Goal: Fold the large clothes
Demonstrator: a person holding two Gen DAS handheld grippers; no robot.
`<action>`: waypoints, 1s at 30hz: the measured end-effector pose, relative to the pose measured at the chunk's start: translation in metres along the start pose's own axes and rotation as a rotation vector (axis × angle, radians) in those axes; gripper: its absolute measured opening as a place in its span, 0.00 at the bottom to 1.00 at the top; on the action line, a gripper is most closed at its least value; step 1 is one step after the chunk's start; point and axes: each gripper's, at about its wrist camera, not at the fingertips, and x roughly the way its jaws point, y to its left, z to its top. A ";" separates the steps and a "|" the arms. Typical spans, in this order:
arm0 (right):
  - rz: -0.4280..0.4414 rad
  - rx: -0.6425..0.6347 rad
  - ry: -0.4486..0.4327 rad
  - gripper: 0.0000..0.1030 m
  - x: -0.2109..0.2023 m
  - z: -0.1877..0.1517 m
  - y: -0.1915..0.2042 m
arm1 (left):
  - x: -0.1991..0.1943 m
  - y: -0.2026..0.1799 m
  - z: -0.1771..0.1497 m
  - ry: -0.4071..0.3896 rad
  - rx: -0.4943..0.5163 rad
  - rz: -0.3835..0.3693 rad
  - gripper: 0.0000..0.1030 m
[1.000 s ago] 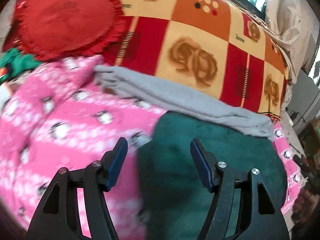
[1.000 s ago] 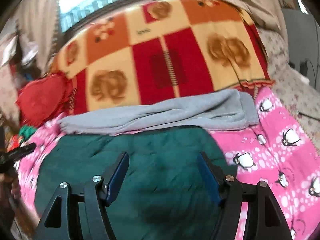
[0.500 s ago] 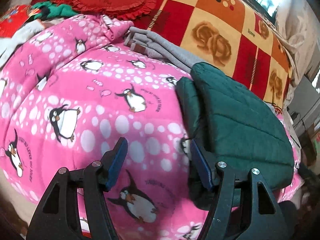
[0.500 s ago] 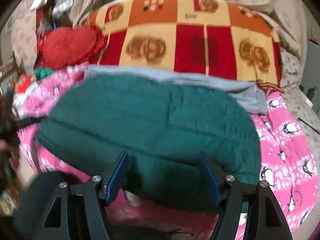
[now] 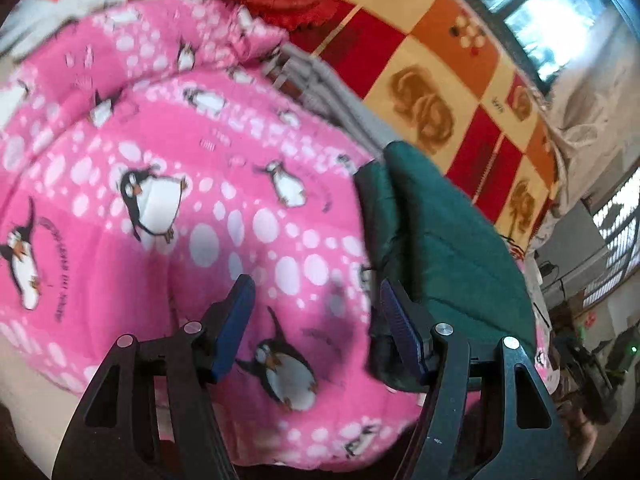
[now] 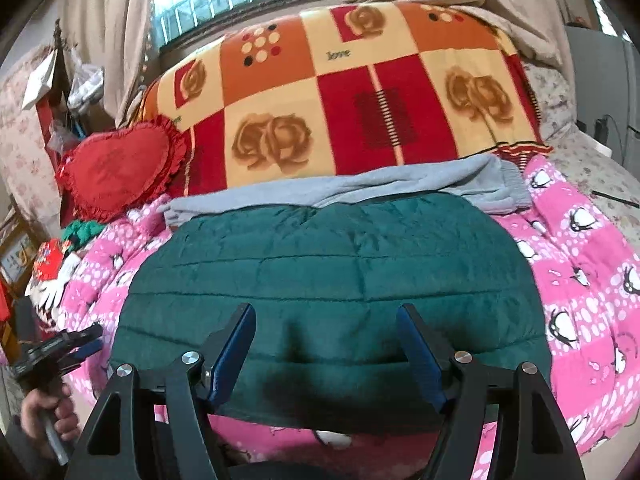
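Note:
A folded dark green quilted jacket (image 6: 332, 280) lies on the pink penguin blanket (image 6: 580, 280). Folded grey trousers (image 6: 360, 192) lie just behind it. My right gripper (image 6: 326, 344) is open and empty above the jacket's near edge. My left gripper (image 5: 316, 320) is open and empty over the pink blanket (image 5: 160, 200), just left of the jacket (image 5: 448, 248). The grey trousers (image 5: 332, 92) show beyond the jacket in the left wrist view. In the right wrist view the left gripper (image 6: 76, 344) appears at the far left, held in a hand.
A red, orange and cream checked blanket (image 6: 360, 112) covers the back of the bed. A red heart cushion (image 6: 120, 168) lies at the back left. Red and green items (image 6: 60, 256) lie at the left edge. Beige fabric (image 6: 500, 8) and a window are behind.
Both grippers have pulled back toward me from the jacket. The left gripper moved left, off the jacket and over the pink blanket. The jacket lies flat and folded.

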 end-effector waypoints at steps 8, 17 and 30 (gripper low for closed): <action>-0.097 0.119 -0.081 0.72 -0.052 -0.007 -0.111 | 0.000 -0.031 0.004 -0.005 0.058 -0.033 0.63; -0.127 0.193 0.007 0.76 -0.042 -0.004 -0.206 | 0.050 -0.064 0.037 0.039 0.141 -0.051 0.63; 0.168 0.148 0.200 0.81 0.102 0.041 -0.210 | 0.099 -0.084 0.064 0.112 0.245 -0.074 0.63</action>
